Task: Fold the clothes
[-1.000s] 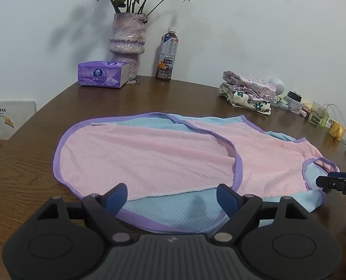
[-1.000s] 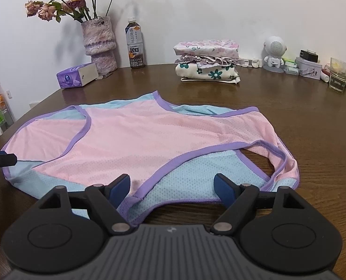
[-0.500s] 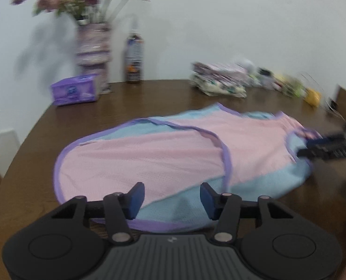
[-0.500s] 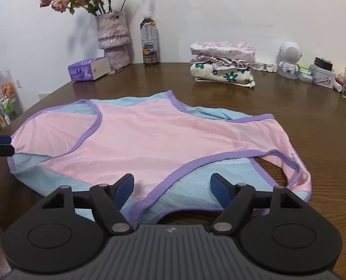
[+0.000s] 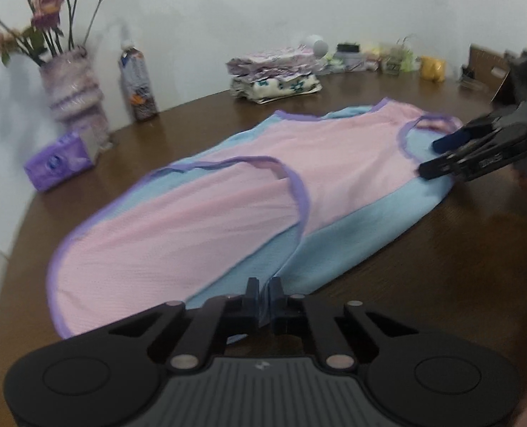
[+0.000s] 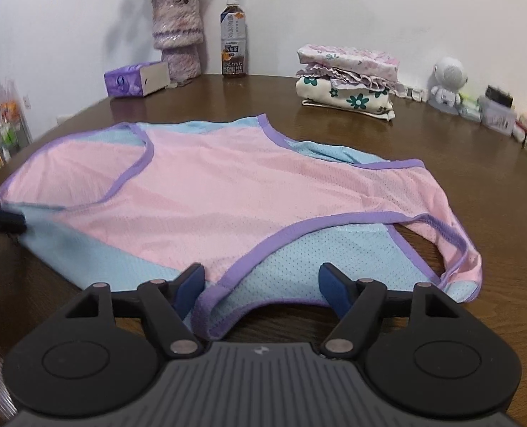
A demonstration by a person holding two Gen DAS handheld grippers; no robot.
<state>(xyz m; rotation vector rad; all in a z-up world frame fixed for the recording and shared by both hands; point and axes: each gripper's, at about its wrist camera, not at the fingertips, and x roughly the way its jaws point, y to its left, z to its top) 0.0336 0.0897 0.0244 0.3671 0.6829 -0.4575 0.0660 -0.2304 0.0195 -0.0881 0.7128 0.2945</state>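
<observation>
Pink-and-blue mesh garment (image 6: pixel 227 192) with purple trim lies spread flat over the brown wooden surface (image 6: pixel 441 185), filling the middle of both wrist views. In the left wrist view, the left claw (image 5: pixel 262 297) sits at the bottom centre with its two fingers pressed close together, pinching the light-blue hem of the garment between them. In the right wrist view, the right claw (image 6: pixel 261 286) stands wide at the bottom of the frame, one blue pad on either side of the purple-edged neckline, its tips just over the cloth without gripping it. The same right claw shows at the right edge of the left view, its dark fingers reaching onto the blue shoulder area near an armhole.

At the back of the surface, in the upper part of the right view, stand a vase (image 6: pixel 178 32) of dried roses, a drink bottle (image 6: pixel 233 37) and a purple tissue box (image 6: pixel 135 79). A stack of folded floral clothes (image 6: pixel 348 78) lies to the upper right, with a small white figurine (image 6: pixel 447 80) beside it.
</observation>
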